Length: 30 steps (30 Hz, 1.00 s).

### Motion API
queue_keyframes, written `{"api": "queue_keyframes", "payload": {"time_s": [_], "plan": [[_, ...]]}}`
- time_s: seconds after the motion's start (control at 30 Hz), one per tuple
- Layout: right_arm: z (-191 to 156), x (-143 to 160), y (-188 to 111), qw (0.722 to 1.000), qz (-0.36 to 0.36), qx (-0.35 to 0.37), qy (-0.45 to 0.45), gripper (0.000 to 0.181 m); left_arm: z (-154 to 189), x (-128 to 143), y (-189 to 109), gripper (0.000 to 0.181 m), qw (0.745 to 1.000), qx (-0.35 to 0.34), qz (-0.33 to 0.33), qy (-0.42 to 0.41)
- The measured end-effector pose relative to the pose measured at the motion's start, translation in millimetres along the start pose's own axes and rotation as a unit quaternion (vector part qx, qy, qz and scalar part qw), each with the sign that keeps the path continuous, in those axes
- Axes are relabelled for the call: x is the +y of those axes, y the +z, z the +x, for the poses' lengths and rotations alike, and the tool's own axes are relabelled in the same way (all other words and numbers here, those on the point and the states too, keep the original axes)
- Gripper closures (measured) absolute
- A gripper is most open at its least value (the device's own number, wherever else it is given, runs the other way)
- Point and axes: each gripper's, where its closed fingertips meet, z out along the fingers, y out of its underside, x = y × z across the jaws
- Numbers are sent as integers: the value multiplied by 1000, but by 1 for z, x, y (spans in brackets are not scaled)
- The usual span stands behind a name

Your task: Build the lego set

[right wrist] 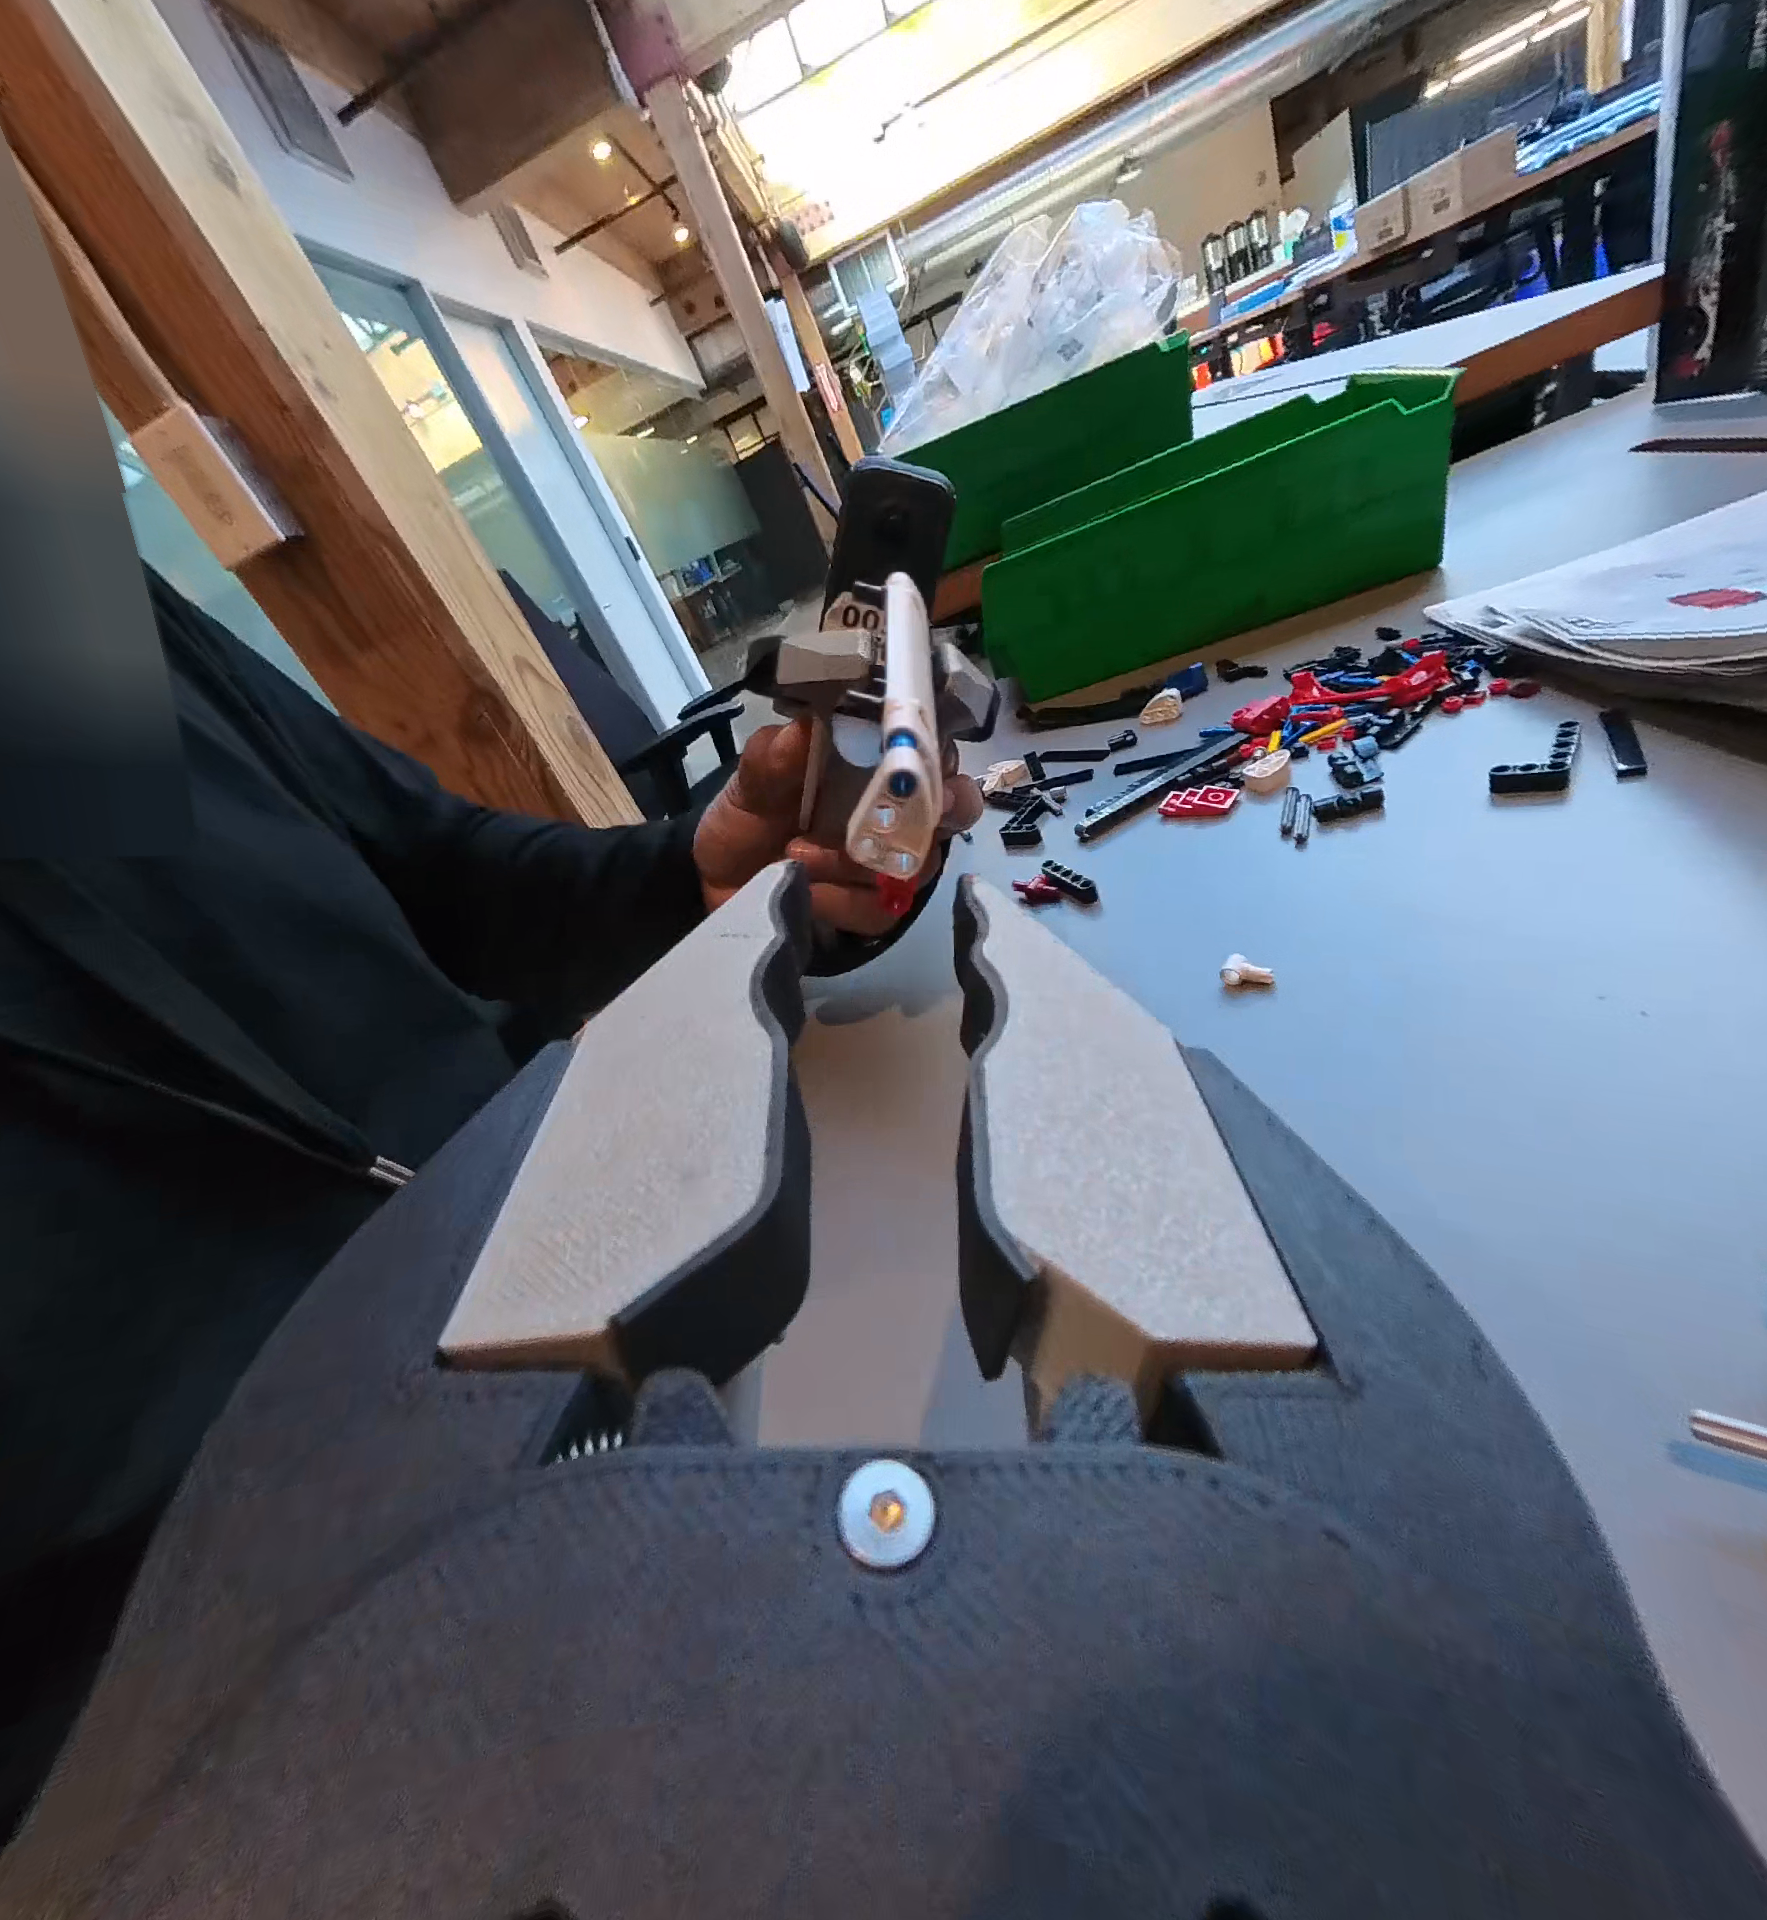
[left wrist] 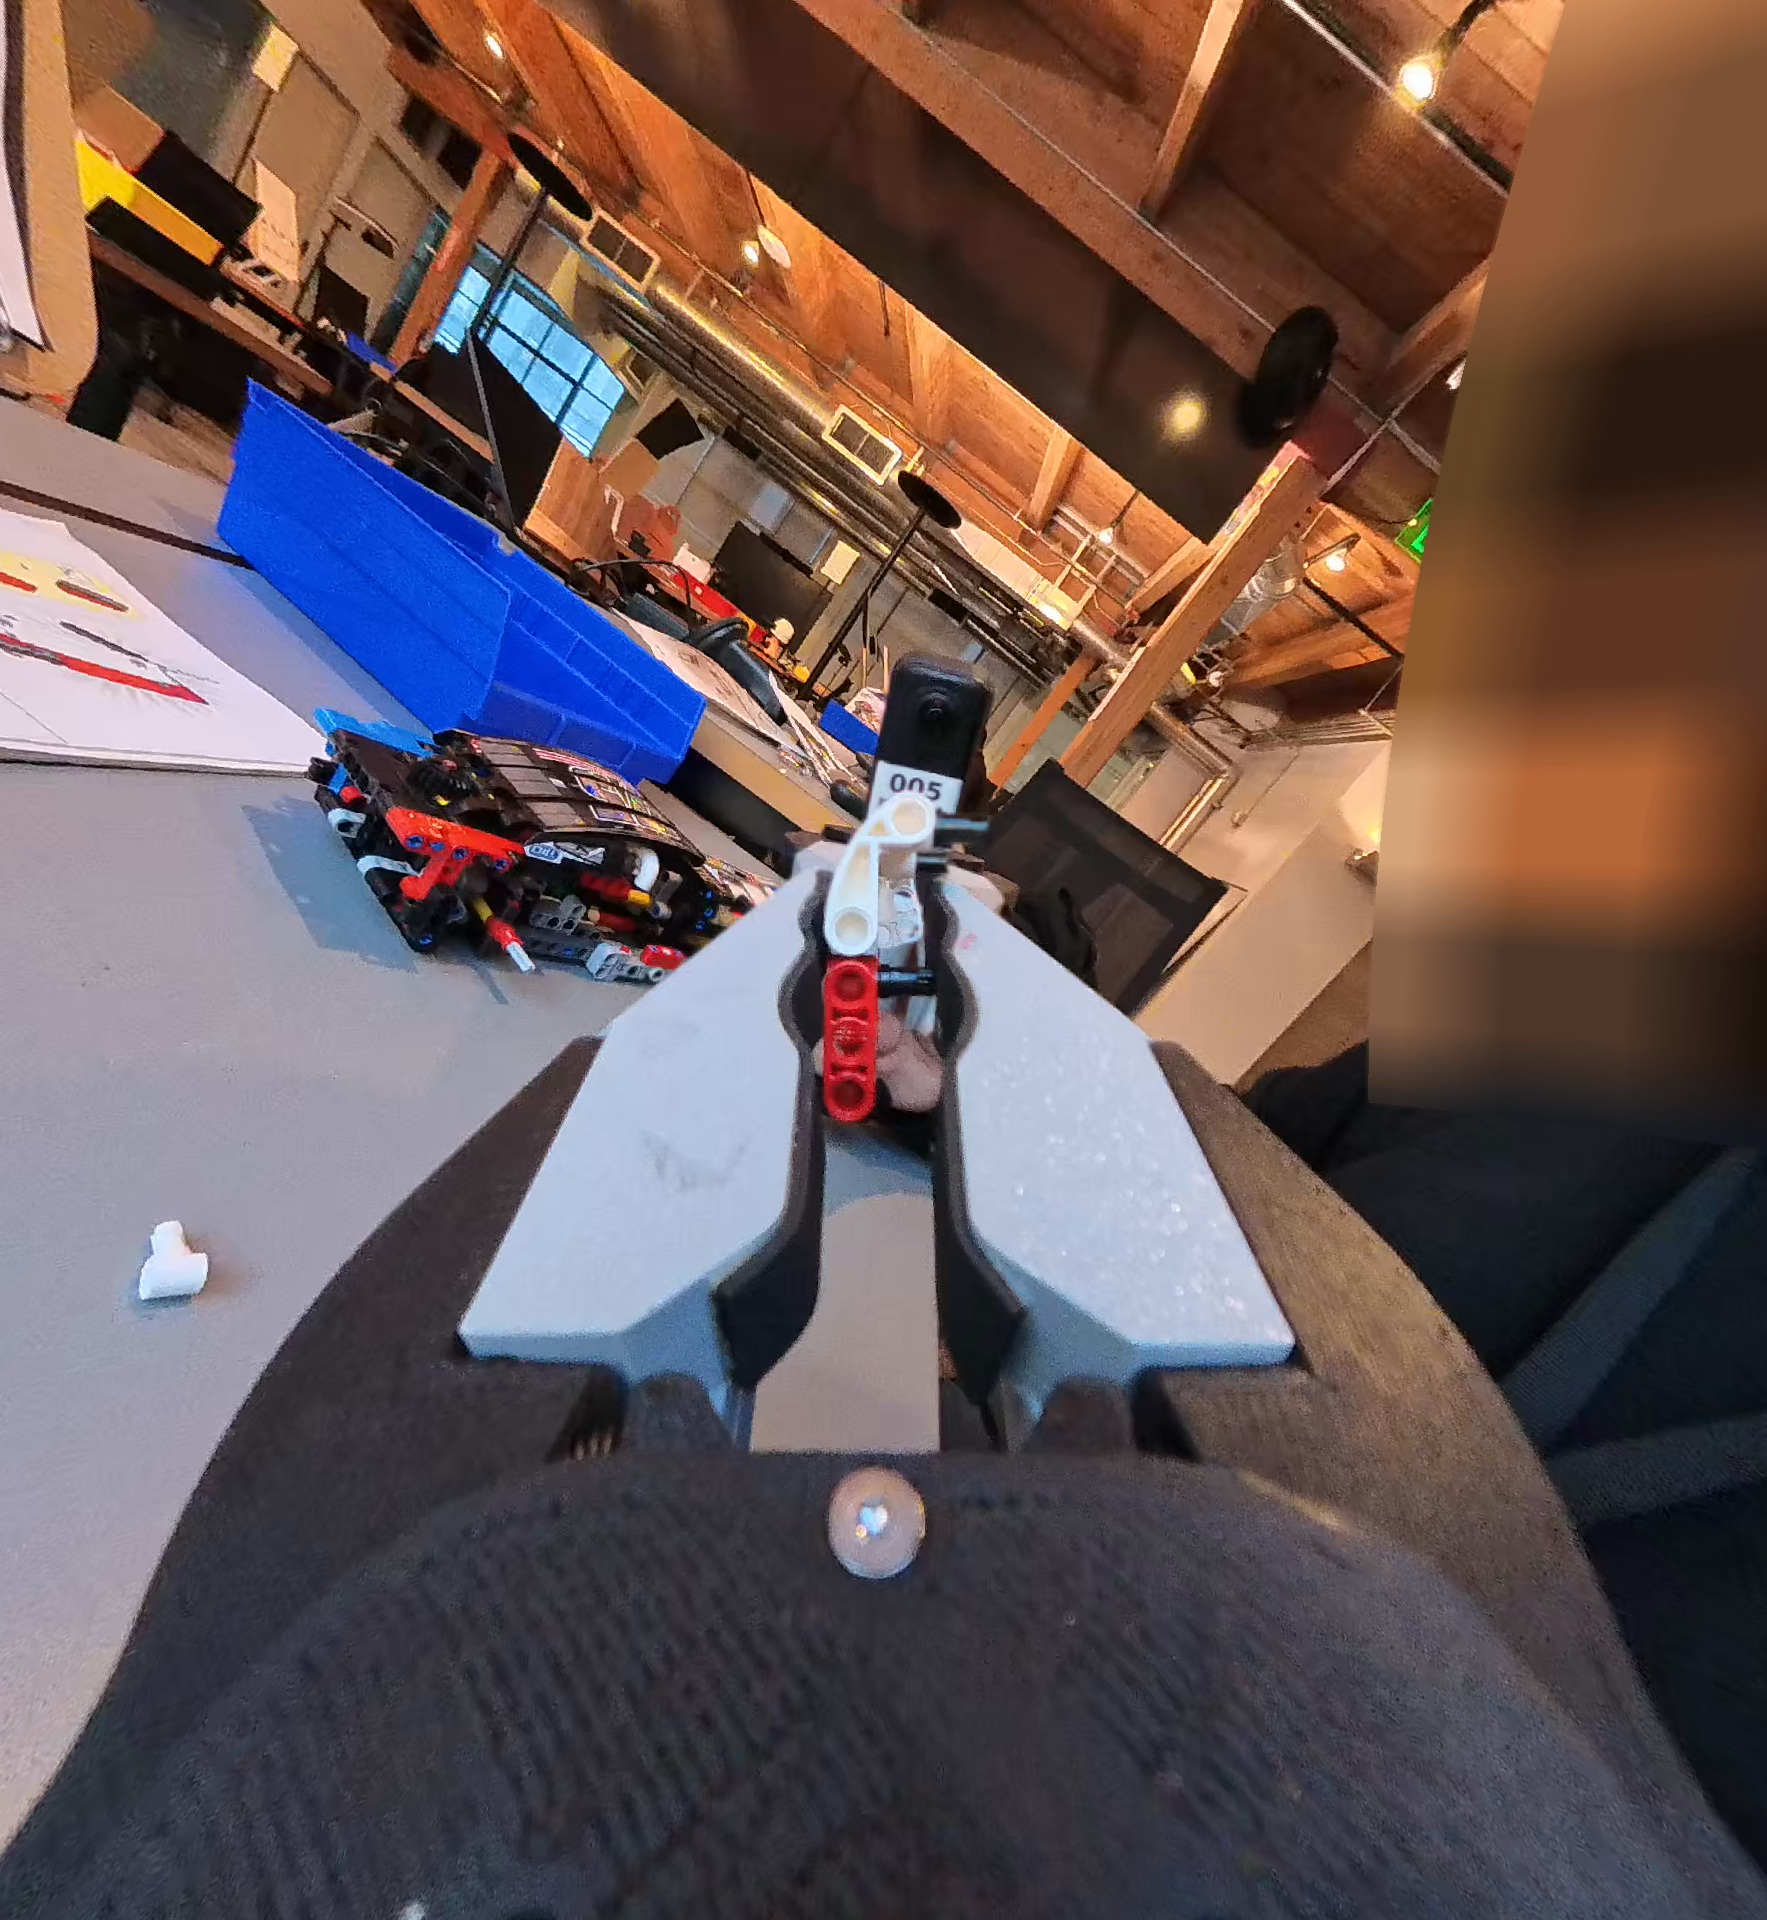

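My left gripper (left wrist: 877, 896) is shut on a small sub-assembly: a red beam (left wrist: 848, 1039) with a white bent piece (left wrist: 874, 873) on top and black pins sticking out to the right. In the right wrist view the same assembly shows end-on as a white piece (right wrist: 900, 748) with a blue pin, held up by the left gripper (right wrist: 837, 665) in a person's hand. My right gripper (right wrist: 877, 883) is open and empty, its tips just short of that assembly. The half-built black and red model (left wrist: 515, 842) lies on the grey table (left wrist: 131, 1039).
A blue bin (left wrist: 422, 592) and an instruction booklet (left wrist: 48, 644) lie behind the model. A small white piece (left wrist: 172, 1262) lies alone. On the right side are green bins (right wrist: 1222, 561), a scatter of loose pieces (right wrist: 1305, 738), a paper stack (right wrist: 1668, 613) and a white pin (right wrist: 1245, 974). Across from one pair of fingers to the other is roughly 7 centimeters.
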Motion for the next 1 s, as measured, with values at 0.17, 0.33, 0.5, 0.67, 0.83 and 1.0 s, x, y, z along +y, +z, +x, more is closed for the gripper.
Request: {"api": "queue_keyframes", "payload": {"time_s": [0.17,0.33,0.5,0.67,0.83,1.0], "plan": [[-2,0,5,1000,-9,7,-22,168,1,6,4,166,1000,-4,-5,10],[-1,6,4,999,-26,16,-41,169,-1,11,4,167,1000,0,-9,-7],[5,19,3,994,-77,37,-66,168,-6,23,4,168,998,-24,-54,11],[9,31,-1,988,-122,41,-82,168,-11,34,4,168,995,-27,-96,5],[15,33,-3,991,-104,46,-63,152,-12,36,7,168,994,-32,-101,33],[11,31,0,995,-80,24,-47,166,-11,34,9,168,996,-35,-80,35]]}}
